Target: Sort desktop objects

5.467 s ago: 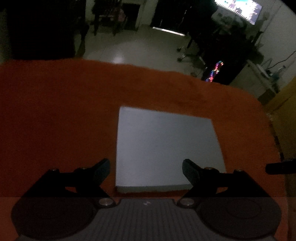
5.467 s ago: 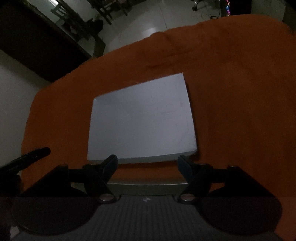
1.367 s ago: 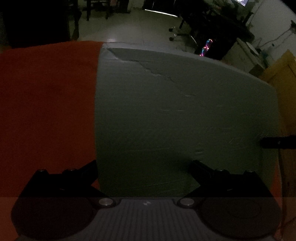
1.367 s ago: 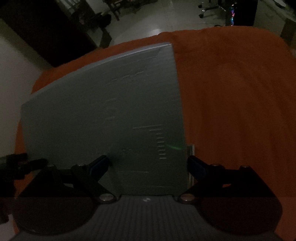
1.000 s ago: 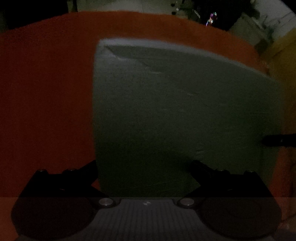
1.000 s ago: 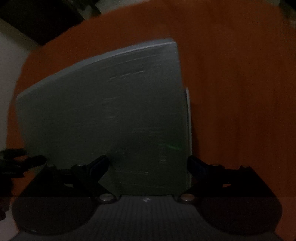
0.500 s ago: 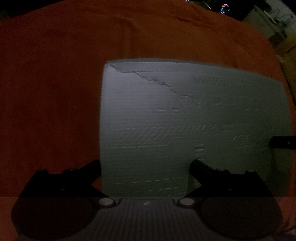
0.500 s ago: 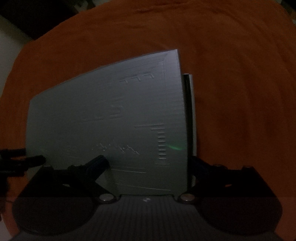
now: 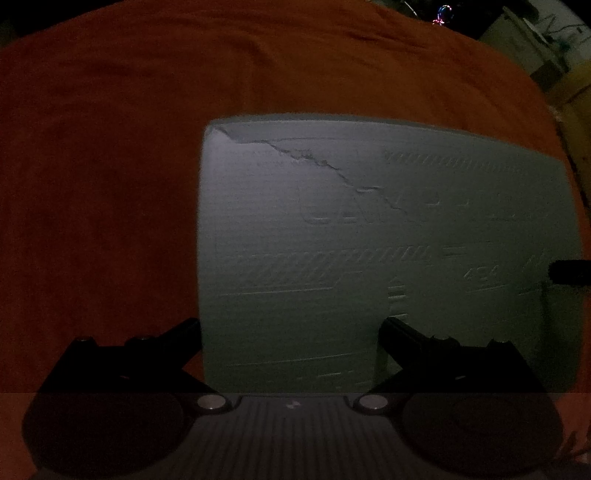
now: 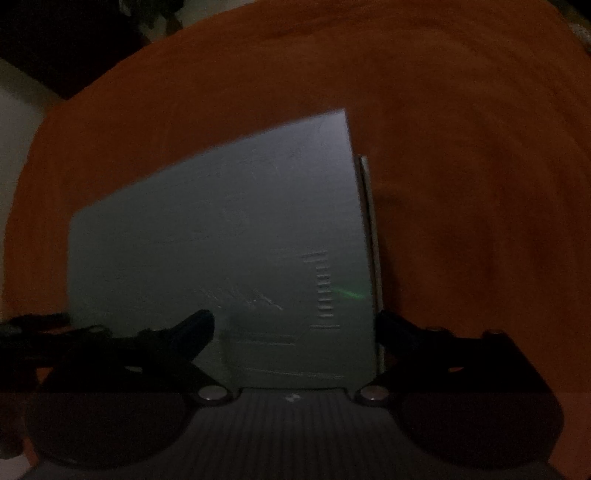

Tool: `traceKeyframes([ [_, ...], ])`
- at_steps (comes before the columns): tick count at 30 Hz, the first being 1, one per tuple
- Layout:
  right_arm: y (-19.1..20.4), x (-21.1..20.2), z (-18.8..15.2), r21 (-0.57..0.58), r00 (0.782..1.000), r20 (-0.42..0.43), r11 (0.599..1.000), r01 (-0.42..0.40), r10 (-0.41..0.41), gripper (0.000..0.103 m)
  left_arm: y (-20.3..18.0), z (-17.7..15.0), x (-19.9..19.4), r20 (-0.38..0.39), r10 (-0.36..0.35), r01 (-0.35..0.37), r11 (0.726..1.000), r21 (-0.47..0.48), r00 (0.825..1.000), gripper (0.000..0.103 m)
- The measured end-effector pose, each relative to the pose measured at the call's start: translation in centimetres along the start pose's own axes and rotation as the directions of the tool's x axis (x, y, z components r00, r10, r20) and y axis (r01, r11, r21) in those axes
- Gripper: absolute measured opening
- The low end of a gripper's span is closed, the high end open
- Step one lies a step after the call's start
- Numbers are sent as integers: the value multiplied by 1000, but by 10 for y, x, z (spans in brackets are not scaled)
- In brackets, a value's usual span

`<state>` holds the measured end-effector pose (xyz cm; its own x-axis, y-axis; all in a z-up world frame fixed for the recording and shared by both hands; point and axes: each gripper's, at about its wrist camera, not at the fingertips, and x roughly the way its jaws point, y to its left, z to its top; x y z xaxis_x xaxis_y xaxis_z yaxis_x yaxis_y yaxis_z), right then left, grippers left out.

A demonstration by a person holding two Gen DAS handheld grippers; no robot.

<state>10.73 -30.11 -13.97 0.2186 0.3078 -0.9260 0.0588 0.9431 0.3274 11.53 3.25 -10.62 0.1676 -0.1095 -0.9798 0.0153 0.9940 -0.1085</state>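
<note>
A large pale grey foam board (image 9: 369, 240) with embossed lettering and a crack near its top left corner fills the middle of both views over the orange cloth (image 9: 103, 184). My left gripper (image 9: 288, 328) is open at the board's near edge: one finger meets the board's left side, the other lies over its face. My right gripper (image 10: 295, 328) is open too, its right finger at the right side of the board (image 10: 229, 236). A thin pale strip (image 10: 369, 221) shows along that right side. The views are dim, so contact is unclear.
The orange cloth (image 10: 461, 166) covers the whole table around the board. A dark tip of the other gripper (image 9: 569, 271) pokes in at the right of the left wrist view. Room furniture and small coloured lights (image 9: 443, 11) lie beyond the far edge.
The board, flat on the cloth 5.5 s ago, now shows its embossed face. Over the last second it has sunk in both views and the room behind gave way to cloth.
</note>
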Motion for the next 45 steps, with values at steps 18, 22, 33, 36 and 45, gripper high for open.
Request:
traceKeyframes([
  [18, 12, 42, -7, -106, 998, -64, 994, 7, -14, 90, -4, -11, 18, 35, 57, -58, 997, 48, 998, 103],
  [22, 21, 48, -12, -138, 998, -53, 990, 32, -40, 100, -7, -20, 25, 75, 64, -67, 997, 41, 995, 103],
  [33, 43, 49, -26, -163, 997, -24, 984, 73, -78, 98, 23, -21, -12, 118, -55, 70, 990, -122, 991, 102],
  [36, 44, 46, -27, -149, 999, -34, 988, 35, -40, 97, 1, -35, -17, 125, -86, 93, 994, -55, 988, 102],
  [45, 57, 55, -33, -151, 999, 27, 988, 34, -30, 76, -43, -38, 28, 104, -45, 46, 999, -1, 993, 102],
])
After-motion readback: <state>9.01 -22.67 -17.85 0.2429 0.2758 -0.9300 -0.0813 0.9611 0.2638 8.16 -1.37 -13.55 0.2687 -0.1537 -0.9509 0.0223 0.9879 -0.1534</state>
